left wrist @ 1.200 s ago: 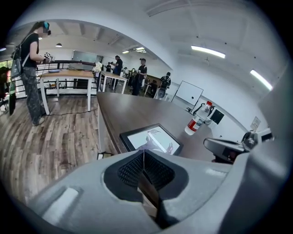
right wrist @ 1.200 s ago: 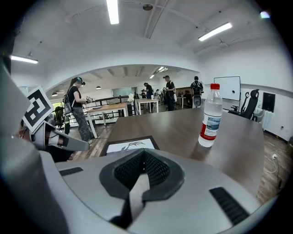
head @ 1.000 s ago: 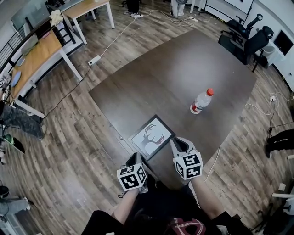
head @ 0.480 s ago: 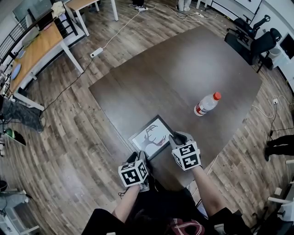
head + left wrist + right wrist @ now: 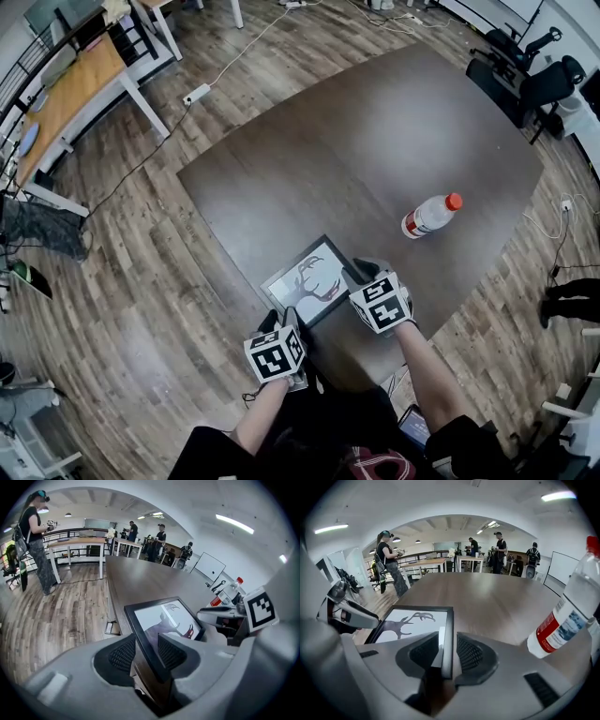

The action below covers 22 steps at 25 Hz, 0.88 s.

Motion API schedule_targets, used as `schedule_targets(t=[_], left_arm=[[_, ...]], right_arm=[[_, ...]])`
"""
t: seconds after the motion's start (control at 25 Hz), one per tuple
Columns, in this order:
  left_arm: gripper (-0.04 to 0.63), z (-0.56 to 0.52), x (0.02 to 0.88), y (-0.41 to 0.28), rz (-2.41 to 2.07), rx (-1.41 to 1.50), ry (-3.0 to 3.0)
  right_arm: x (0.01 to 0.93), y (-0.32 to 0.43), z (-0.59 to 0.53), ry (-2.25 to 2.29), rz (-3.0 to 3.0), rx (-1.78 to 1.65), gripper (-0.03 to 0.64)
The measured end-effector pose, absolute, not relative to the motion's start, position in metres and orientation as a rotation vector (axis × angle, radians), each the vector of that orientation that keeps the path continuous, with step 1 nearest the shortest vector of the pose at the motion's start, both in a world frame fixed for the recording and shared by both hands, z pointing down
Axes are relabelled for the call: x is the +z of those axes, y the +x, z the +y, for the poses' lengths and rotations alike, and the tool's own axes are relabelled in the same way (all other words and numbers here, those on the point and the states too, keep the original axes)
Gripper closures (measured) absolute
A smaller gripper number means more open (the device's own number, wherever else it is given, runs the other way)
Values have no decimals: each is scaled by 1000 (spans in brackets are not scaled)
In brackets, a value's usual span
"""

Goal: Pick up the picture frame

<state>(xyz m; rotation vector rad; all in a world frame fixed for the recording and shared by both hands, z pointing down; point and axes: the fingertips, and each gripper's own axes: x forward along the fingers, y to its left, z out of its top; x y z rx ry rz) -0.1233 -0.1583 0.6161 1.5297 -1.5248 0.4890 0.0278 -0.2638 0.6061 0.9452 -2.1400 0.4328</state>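
Head view shows the picture frame point(image 5: 309, 279), black-edged with a dark antlered-deer print, lying flat at the near end of the dark worktop point(image 5: 375, 141), close in front of the person. The left gripper point(image 5: 284, 321) sits at the frame's nearest corner and the right gripper point(image 5: 361, 274) at its right-hand corner, each with its marker cube facing up.

Left gripper view has the frame's black border running between the two ribbed fingers point(image 5: 123, 654). They are spread, having just been opening, and do not clamp the border. The right gripper shows beyond the frame's far side.

Right gripper view has the frame's right-hand border standing between that gripper's fingers point(image 5: 471, 654). These too are spread, having just been opening, with a gap showing on both sides of the border.

A clear plastic bottle point(image 5: 429, 216) with a red cap and red label stands on the worktop, well apart from the frame, to the right.
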Motion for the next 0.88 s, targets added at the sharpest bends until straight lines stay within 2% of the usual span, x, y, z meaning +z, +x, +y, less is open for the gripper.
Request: schedule_targets(t=[0.24,0.52,0.6,0.88], left_arm=[[448,-167,629,-124,-1535,535,1462],[446,-171,633,-124,-1560,532,1454],[447,-167,634,-125,-1553,514,1434],[448,-169,633,-126,-1583,489,1396]], right_arm=[[622,24,-271,907,-2106,437,508],[630,19,-275,858,-2114,450,486],[633,18,-270,826,-2121,467,517],[632,17,-274,839,-2136,525,523]])
